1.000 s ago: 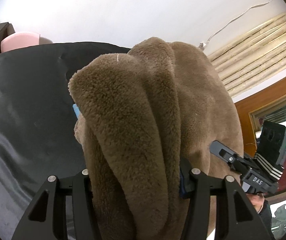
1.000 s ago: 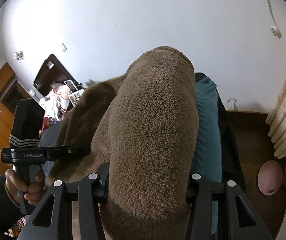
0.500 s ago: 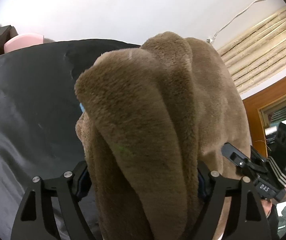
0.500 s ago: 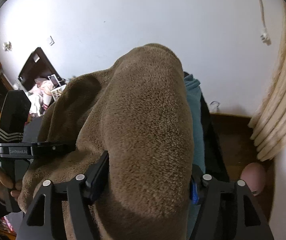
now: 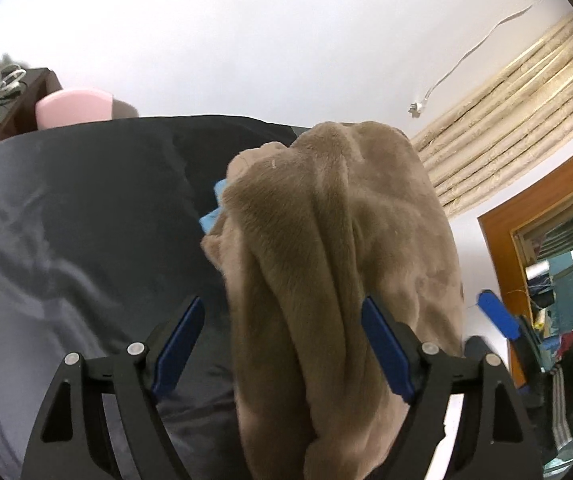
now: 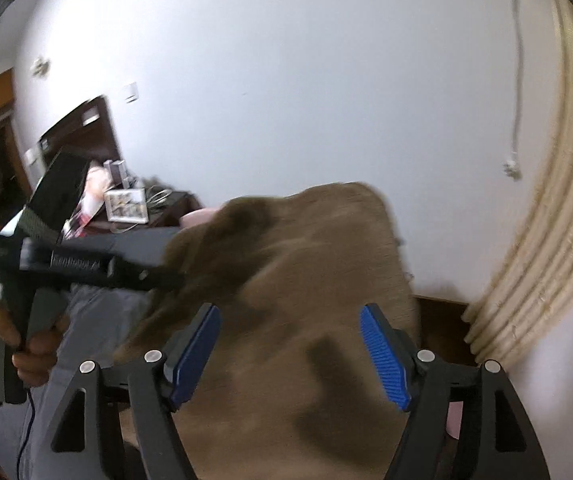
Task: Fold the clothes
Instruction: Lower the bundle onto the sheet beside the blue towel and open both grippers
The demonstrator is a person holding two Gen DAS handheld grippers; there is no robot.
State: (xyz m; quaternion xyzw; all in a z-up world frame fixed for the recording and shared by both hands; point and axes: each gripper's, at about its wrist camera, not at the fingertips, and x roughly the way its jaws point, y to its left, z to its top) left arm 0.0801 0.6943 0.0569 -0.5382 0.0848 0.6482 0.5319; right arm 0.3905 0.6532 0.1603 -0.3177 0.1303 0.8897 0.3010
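- White wall fills the top of both views; a dark bed spreads across the left of the left view, cream curtain at upper right.
- Brown fleece lies heaped at centre frame, a blue cloth peeking from under its left edge.
- Left tool is spread, having just widened; fleece sits between its pads, the left pad clear of it, the right pad close against the pile, contact unclear.
- Right tool has also just been widening; its blue pads stand apart with fleece between them, seemingly unpinched; the view is blurred.
- Step in hand looks like letting the fold go; best to back both tools straight out, pads wide, so nothing snags and drags the pile; then check the edges line up.
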